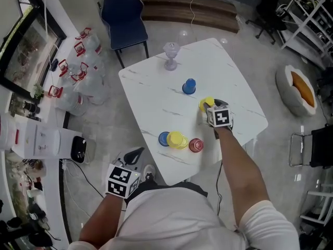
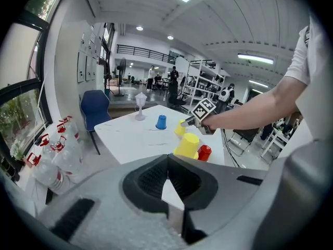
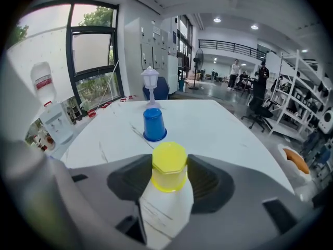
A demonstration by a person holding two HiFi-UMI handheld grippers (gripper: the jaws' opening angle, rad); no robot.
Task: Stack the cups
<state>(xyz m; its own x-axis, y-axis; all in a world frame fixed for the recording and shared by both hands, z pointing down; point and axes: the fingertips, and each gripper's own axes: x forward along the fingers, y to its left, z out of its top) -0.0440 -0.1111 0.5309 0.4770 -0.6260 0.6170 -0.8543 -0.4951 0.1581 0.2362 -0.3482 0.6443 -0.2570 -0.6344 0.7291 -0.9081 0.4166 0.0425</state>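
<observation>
Right hand-held gripper (image 3: pixel 169 177) clamping yellow cup (image 3: pixel 169 163) — inverted, blue cup (image 3: pixel 154 125) beyond

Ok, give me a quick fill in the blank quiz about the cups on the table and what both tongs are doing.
1. The right tongs grip the yellow cup, which stands ____ on the table.
2. The left tongs are ____ and hold nothing.
3. Of the cups on the table, exactly one is ____.
Missing words: upside down; shut; red.
</observation>
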